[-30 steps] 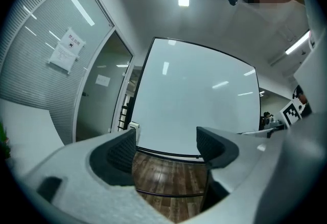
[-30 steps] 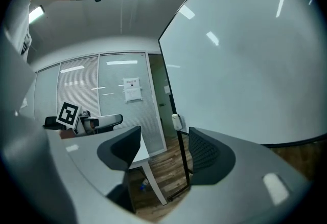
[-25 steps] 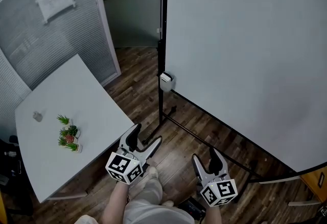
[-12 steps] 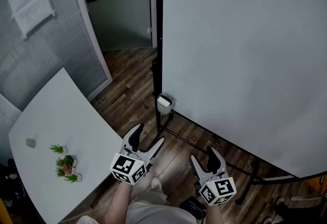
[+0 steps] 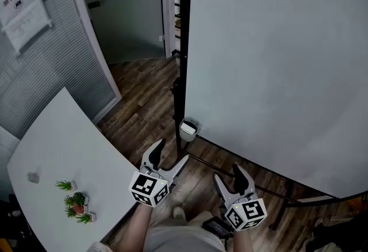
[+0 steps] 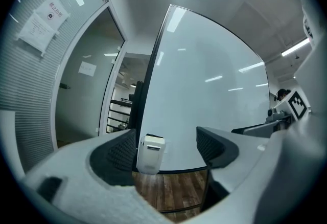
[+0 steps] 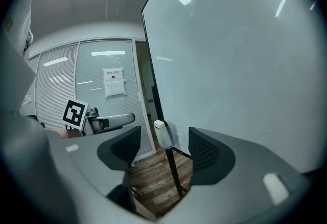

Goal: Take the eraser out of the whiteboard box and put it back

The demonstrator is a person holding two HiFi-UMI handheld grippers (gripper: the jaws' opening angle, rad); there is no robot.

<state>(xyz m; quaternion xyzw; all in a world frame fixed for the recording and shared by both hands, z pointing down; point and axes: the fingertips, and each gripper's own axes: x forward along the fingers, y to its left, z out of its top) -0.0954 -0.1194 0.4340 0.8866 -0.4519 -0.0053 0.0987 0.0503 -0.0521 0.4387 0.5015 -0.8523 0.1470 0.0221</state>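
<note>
Glossy white fills most of the head view: a large whiteboard with a thin black frame stands on black metal legs over a floor of dark wood planks. At the board's lower left corner, against the black upright, hangs the whiteboard box, a small, rounded, white plastic tub with a darker top. The eraser cannot be told apart from the box in any view.

The left gripper is held low in front of the person's legs. Its 2 jaws are spread wide and point toward the box, well apart from it. In the left gripper view the jaws are smooth pale grey shells lined with dark ribbed pads. The box shows far off in the gap between them, and nothing is gripped.

The right gripper is held beside the left one, nearer the board's foot, with its jaws likewise wide apart and empty. In the right gripper view the box is a slim white block on the black post, framed by the 2 cross-hatched pads.

To the left, a matte white tabletop with a rounded edge bears a few small green potted plants. Beyond it is a slatted grey wall with paper sheets fixed to it, and beside that a smooth grey-green door.
</note>
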